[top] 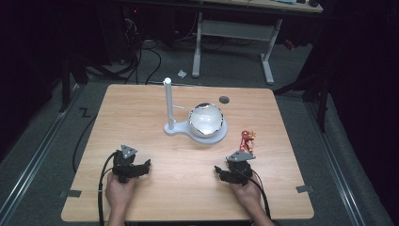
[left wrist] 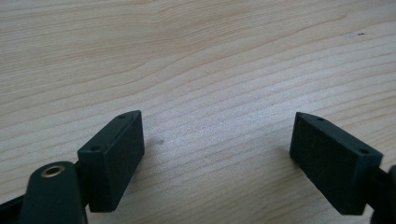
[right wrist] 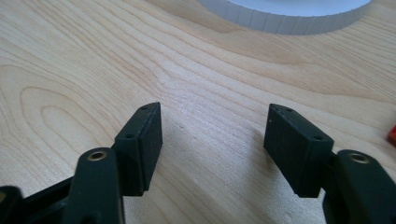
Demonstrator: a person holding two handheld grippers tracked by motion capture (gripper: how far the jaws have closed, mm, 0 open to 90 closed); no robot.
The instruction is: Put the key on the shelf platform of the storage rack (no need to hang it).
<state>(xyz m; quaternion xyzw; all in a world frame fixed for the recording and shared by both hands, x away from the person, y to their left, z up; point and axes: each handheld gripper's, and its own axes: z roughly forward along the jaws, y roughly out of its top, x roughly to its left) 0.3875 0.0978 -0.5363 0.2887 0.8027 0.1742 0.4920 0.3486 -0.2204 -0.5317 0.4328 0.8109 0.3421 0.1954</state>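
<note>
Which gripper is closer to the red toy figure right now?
Right. The right gripper sits just below and left of the red toy figure; the left gripper is far across the table.

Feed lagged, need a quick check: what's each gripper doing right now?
Left gripper: open, nothing between its jaws, low over the table.
Right gripper: open, holding nothing, low over the table.

A small red and gold toy figure (top: pixel 247 140) stands upright on the wooden surface (top: pixel 155 155), near the right edge, just right of a round white stand (top: pixel 207 136).
</note>
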